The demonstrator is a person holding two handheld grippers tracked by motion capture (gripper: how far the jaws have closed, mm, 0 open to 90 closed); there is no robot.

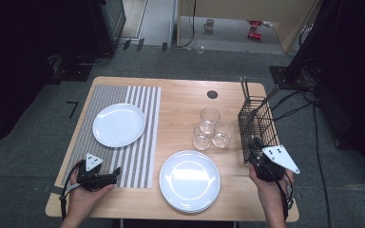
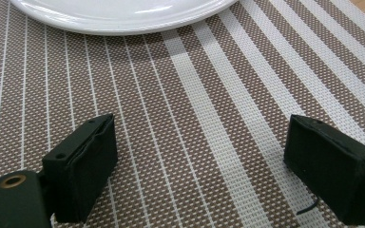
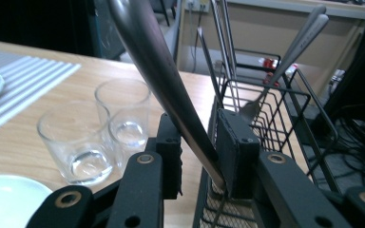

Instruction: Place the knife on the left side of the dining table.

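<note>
A wooden table (image 1: 180, 102) was seen from above, with a black wire basket (image 1: 259, 126) standing at its right edge as the landmark. The right gripper (image 1: 258, 151) sat against the near end of the basket, a hand (image 1: 271, 183) holding it from below. In the right gripper view, its two black jaws stood close together around the handle of a metal utensil (image 3: 164, 76), which slanted up between them; the right-hand pad touched the handle, but whether the left-hand pad pressed on it could not be told. More cutlery (image 3: 285, 57) leaned inside the basket. Three clear glasses (image 1: 210, 129) stood just left of the basket, a stack of white plates (image 1: 189, 180) farther left and nearer. Well to the left of the basket, the left gripper (image 1: 115, 174) rested on a striped placemat (image 1: 140, 137), jaws spread wide and holding nothing, near a single white plate (image 1: 119, 124).
</note>
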